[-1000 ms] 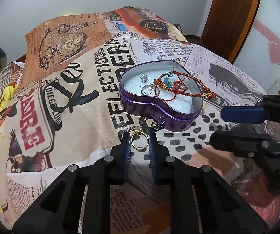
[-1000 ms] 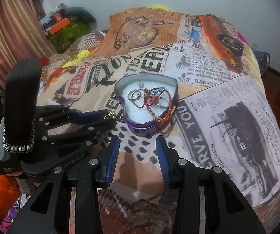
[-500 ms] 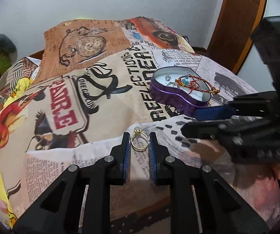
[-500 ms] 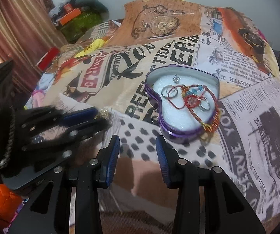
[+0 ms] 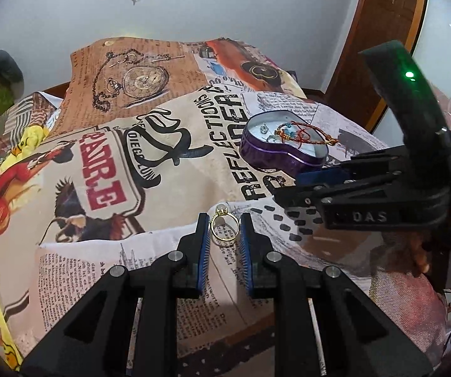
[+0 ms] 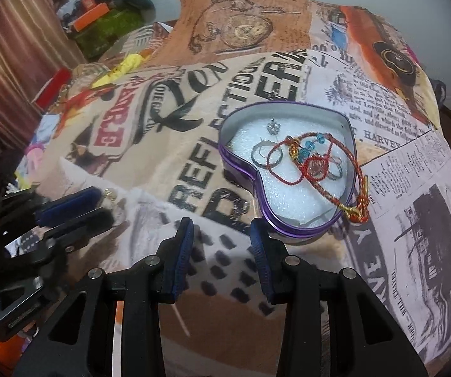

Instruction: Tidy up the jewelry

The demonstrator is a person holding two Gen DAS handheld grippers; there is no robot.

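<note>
While a second ago it hung beside the tin, the gold ring [image 5: 224, 226], stone uppermost, is now clamped in the left gripper [image 5: 224, 229] well away. The heart-shaped purple tin [image 6: 258, 188] holds a red bracelet [image 6: 316, 169] and silver rings [image 6: 263, 154]. The right gripper [image 6: 222, 235] is spread, nothing held.

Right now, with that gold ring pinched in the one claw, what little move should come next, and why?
Probably carry the gold ring toward the purple heart tin and over its rim. The left gripper is shut on the ring, off to the tin's side, not above it. The tin lies open with a red bracelet and silver rings on its white padding. The right gripper hangs open and empty near the tin's point.
</note>
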